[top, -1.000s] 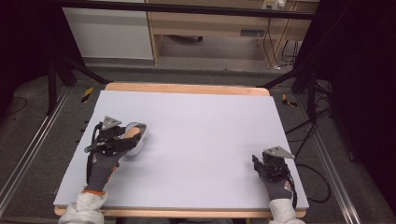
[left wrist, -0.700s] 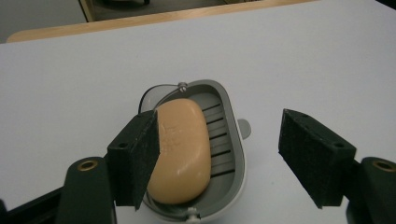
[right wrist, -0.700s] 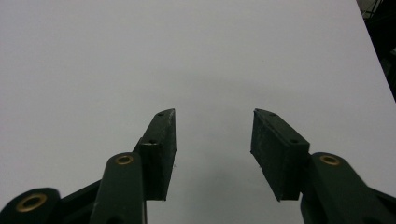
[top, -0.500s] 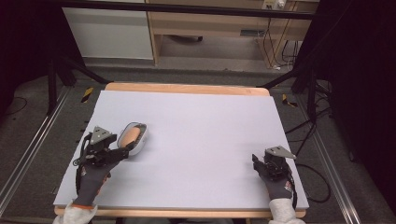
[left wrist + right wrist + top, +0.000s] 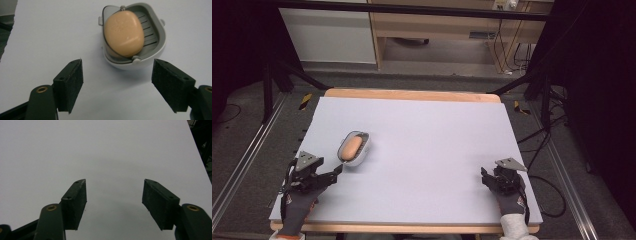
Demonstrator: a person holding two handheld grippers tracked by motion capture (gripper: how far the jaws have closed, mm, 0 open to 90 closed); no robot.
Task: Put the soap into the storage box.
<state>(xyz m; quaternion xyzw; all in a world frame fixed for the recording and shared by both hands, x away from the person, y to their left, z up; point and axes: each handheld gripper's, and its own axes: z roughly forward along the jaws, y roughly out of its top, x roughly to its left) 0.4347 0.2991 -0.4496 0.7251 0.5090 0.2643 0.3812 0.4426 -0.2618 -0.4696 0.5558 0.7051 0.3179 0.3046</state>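
— What did the high view give you?

— I saw the bench (image 5: pixel 427 150) under a pale sheet, with a grey soap dish (image 5: pixel 354 148) on its left half and a peach bar of soap (image 5: pixel 351 146) lying in it. My left gripper (image 5: pixel 333 172) sat at the near left, just short of the dish and apart from it. My right gripper (image 5: pixel 486 177) rested near the front right corner, well away from the dish.

— And the left gripper view?

— The fingers (image 5: pixel 70 85) stood wide apart with nothing between them. The soap dish (image 5: pixel 152 37) lay just beyond them, the soap (image 5: pixel 123 33) resting on its slatted tray, tilted a little.

— The right gripper view?

— There my fingers (image 5: pixel 75 202) were also spread wide, holding nothing, over the bare sheet of the bench (image 5: pixel 100 150).
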